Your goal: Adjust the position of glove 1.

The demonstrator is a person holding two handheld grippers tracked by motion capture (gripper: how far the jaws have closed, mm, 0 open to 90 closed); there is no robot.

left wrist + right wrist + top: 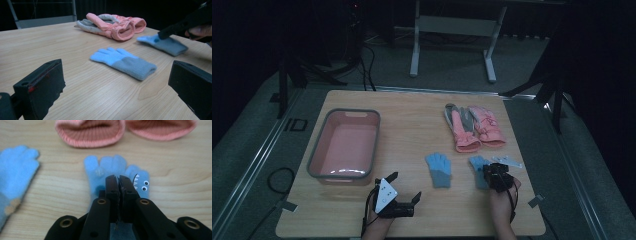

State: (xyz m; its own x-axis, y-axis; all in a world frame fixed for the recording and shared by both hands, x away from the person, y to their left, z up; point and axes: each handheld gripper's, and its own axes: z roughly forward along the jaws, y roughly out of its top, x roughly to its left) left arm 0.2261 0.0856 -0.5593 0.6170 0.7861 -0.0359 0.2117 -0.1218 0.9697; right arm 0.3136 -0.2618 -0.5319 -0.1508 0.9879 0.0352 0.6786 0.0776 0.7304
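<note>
Two small blue knit gloves lie on the wooden table. The left blue glove [439,169] [122,61] [15,172] lies flat and free. My right gripper [488,170] [118,178] [161,35] is down on the right blue glove [475,162] [105,165] [167,44], which has a small toothed face with googly eyes. Its jaws are pressed together on the glove's fabric. My left gripper [405,185] [115,75] hovers wide open near the front edge, facing the left blue glove, with nothing between its jaws.
A pink bin with a grey rim [337,175] stands at the left of the table. A pair of pink and grey gloves [472,127] [112,25] [90,132] lies at the back right. A white table frame [452,25] stands beyond the far edge.
</note>
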